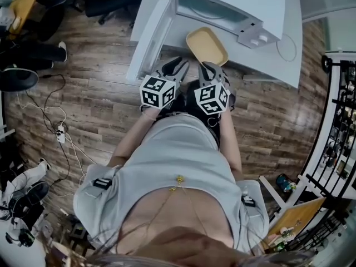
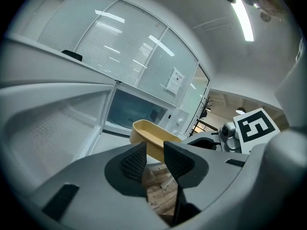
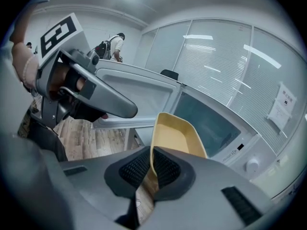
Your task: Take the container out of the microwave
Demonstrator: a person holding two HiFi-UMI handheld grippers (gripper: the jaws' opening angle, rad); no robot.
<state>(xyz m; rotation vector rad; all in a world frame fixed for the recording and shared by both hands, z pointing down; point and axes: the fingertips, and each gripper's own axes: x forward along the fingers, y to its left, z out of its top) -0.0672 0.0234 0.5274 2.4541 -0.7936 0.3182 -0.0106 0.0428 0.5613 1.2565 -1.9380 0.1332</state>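
A shallow yellow container (image 1: 207, 45) hangs in front of the white microwave (image 1: 233, 4), outside its cavity, over the table's near edge. My right gripper (image 1: 208, 68) is shut on the container's near rim; in the right gripper view the rim of the container (image 3: 177, 138) is pinched between the pads of the right gripper (image 3: 151, 164). The microwave door (image 1: 153, 32) stands swung open to the left. My left gripper (image 1: 179, 64) sits just left of the right one. In the left gripper view the left gripper (image 2: 154, 152) is open with nothing between its jaws, and the container (image 2: 153, 138) lies beyond them.
The microwave stands on a white table (image 1: 278, 65) above a wooden floor. Cables and a power strip (image 1: 60, 133) lie on the floor at the left. A black rack (image 1: 339, 110) stands at the right. A person (image 3: 112, 47) stands far back in the right gripper view.
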